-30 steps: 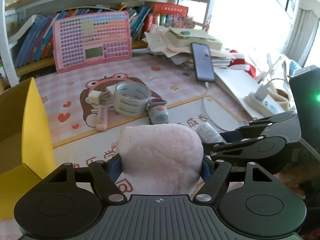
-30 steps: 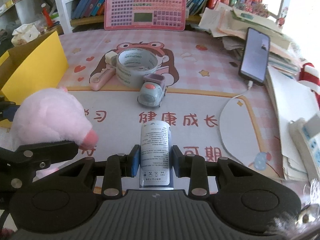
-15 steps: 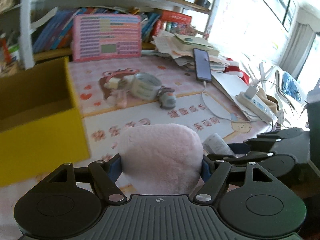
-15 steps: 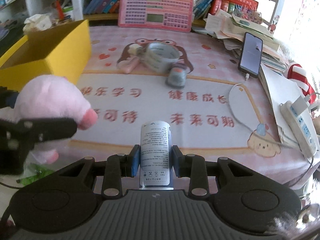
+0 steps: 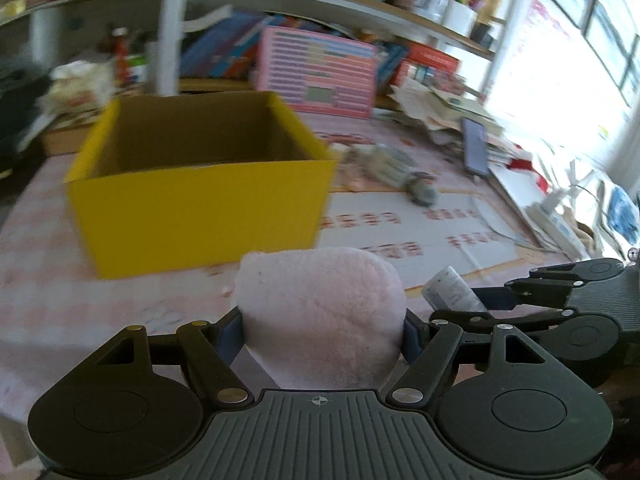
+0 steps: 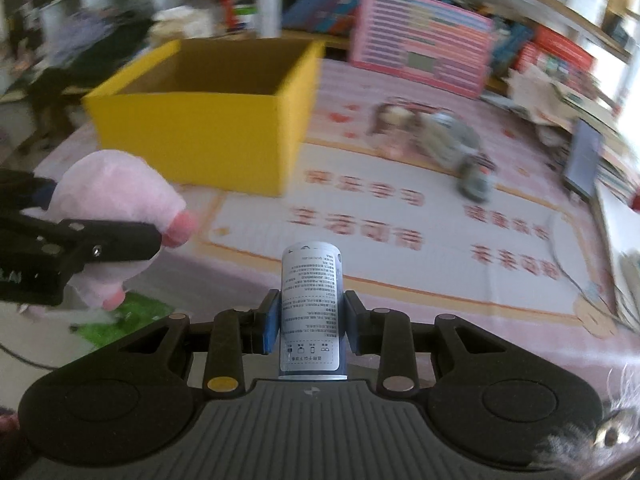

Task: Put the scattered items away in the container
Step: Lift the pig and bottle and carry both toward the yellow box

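Plush toy (image 5: 320, 312): pale pink, fuzzy, rounded; lower centre of the left view, darker pink snout toward the box.
Left gripper (image 5: 322, 328): closed on the plush's sides.
Tube (image 6: 311, 308): white-grey, printed text; long axis runs straight away from the camera, lower centre of the right view.
Right gripper (image 6: 310, 322): clamped on the tube.
Yellow box (image 5: 200, 196): open-topped, upper left, apart from both.

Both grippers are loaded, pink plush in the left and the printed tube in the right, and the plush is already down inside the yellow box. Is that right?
Not quite. The pink plush is not in the yellow box yet: the left wrist view shows it clamped in the left gripper, short of the box's near wall. The rest holds: the right gripper grips the printed tube.
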The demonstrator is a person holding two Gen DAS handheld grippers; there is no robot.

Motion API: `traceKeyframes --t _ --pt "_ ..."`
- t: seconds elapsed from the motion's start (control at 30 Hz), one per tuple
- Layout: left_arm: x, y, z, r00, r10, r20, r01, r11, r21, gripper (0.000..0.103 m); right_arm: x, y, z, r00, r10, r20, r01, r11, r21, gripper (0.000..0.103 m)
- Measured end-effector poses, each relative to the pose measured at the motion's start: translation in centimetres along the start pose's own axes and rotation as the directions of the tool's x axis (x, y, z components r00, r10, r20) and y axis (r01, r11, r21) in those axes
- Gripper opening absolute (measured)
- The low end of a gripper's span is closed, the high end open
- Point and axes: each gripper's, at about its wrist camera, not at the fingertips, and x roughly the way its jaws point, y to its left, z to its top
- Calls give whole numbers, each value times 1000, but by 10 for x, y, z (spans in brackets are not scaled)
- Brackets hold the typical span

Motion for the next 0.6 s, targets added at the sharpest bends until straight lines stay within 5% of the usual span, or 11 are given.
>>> traceKeyframes --t 0.23,0.6 --pt "-28 47 -22 994 106 0 -105 988 -110 75 -3 46 7 997 73 8 -71 983 -167 31" --pt "-52 64 -26 990 125 63 -118 987 -113 75 -5 78 27 986 164 -26 -165 958 -233 31"
